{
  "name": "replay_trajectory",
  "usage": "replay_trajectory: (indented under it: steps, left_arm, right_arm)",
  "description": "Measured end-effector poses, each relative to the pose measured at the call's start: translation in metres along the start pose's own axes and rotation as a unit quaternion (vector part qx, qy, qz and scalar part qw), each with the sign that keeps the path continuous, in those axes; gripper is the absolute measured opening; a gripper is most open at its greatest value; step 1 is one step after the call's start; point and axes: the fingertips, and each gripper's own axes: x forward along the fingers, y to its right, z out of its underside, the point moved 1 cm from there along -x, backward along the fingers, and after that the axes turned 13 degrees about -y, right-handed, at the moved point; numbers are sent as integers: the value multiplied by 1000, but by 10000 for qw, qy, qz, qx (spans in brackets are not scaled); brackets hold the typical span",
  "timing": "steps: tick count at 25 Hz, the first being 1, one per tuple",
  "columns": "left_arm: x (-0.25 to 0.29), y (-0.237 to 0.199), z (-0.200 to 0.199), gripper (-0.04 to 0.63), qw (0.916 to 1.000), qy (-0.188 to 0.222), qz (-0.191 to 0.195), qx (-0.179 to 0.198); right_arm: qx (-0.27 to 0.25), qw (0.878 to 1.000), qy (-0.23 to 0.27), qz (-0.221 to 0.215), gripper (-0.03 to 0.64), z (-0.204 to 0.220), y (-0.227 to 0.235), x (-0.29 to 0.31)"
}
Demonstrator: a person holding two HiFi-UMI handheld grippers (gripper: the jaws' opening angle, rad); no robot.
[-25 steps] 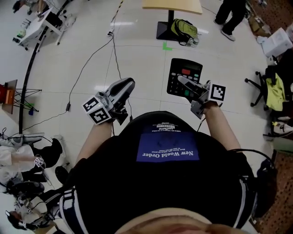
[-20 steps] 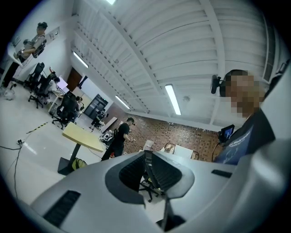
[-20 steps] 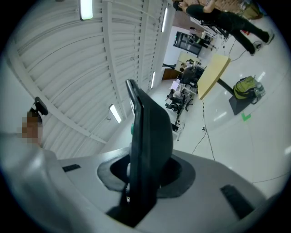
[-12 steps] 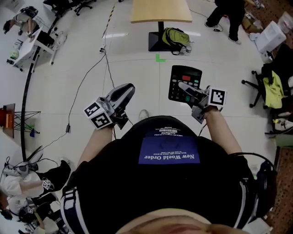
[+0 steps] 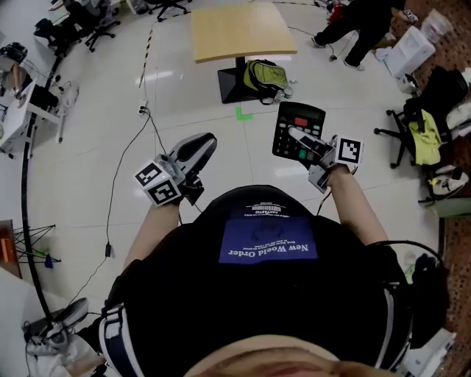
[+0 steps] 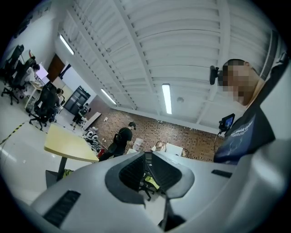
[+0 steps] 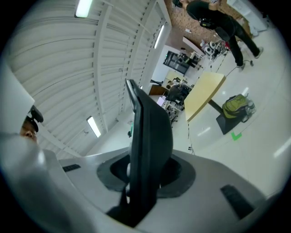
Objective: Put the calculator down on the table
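Note:
A black calculator (image 5: 297, 124) with a red and a green key hangs over the white floor, and my right gripper (image 5: 303, 141) is shut on its near edge. In the right gripper view the calculator (image 7: 149, 132) stands edge-on between the jaws. My left gripper (image 5: 196, 149) is held at the same height to the left, shut, with nothing between its pads (image 6: 135, 169). The wooden table (image 5: 240, 29) stands ahead on a black pedestal, apart from both grippers. It also shows as the table (image 6: 68, 145) in the left gripper view and as the table (image 7: 205, 94) in the right gripper view.
A green backpack (image 5: 266, 74) leans against the table's base, with a green tape mark (image 5: 241, 113) on the floor nearby. A cable (image 5: 151, 125) runs across the floor at left. A person (image 5: 360, 22) stands beyond the table. Office chairs with clothes (image 5: 421, 132) crowd the right side.
The table and backpack have slid nearer in the head view as the person walks toward them. Both grippers are carried along in the same pose, calculator still gripped.

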Motion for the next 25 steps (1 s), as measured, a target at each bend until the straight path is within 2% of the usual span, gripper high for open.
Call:
replay_trajectory:
  steps: [6,9,12,16,21,25]
  left_arm:
    - [4,-72,-22,54,9997,-144,146,-127]
    - [23,-106,-40,54,9993,-214,108,-283]
    - [57,-141,-46,54,9989,-278,-43,-379]
    - [81,-149,-37,54,9988,-281,-223,-321]
    - [143,-178,-73,54,9971,-200,-634,-374]
    - [199,-217,-98,54,9941,-97,-910,-576]
  right_arm:
    - [320,9994,115,22,104,-44,28,51]
    - [562,9984,46,-78,104,-83,47,65]
    - [720,9970,-81,-268,104,-122,83,72]
    - [668,9964,-208,-477,104,-137,110,69]
    - [598,9935,-537,-802,104,-219,142,72]
    - [515,9903,-881,-943,104,-287,183,74]
